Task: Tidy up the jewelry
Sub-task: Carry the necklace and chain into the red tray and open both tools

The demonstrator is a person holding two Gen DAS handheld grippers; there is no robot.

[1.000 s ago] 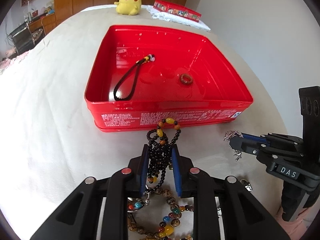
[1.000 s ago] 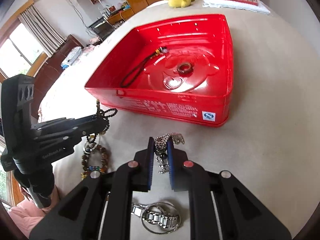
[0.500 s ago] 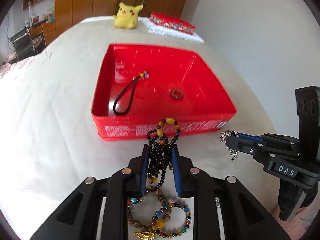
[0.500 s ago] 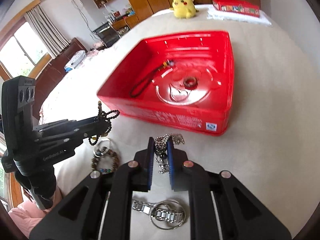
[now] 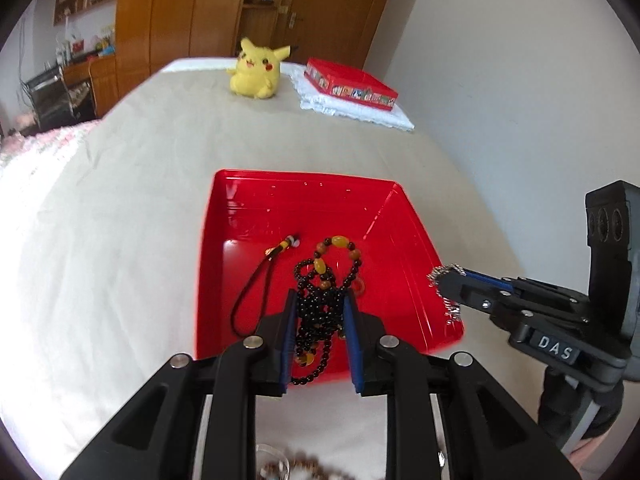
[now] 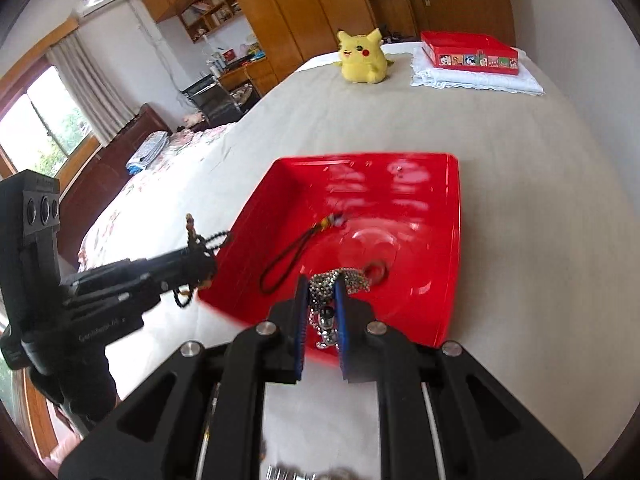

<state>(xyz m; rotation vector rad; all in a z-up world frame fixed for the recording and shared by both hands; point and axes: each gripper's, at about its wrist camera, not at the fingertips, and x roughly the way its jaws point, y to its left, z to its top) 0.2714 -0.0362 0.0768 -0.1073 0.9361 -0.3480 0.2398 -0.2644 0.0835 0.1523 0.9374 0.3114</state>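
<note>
A: Status on the jewelry sort?

B: Partway. Red tray [image 5: 404, 216] on the bed [image 5: 120, 200] already holds a black cord loop [image 5: 256, 284] and a small ring [image 6: 376, 271]. Two more pieces are in the air, neither released.

A: Claws?

B: Left claw [image 5: 319, 320] pinches a bunched black bead necklace [image 5: 320, 312]. Right claw [image 6: 322, 312] is pressed together on a silver chain [image 6: 332, 284]. From each wrist view the piece sits over the tray's near half.

A: Orientation?

B: Necklace's long axis runs along the left claw's fingers; amber-bead end points toward the tray's far wall, loose tail hangs back below the pads. Chain is a clump, one end spilling forward toward the ring, the rest dangling down.

A: What's left?

B: Drop both. More beads and something metal lie blurred on the bed at the bottom edge of both views, likely next.
</note>
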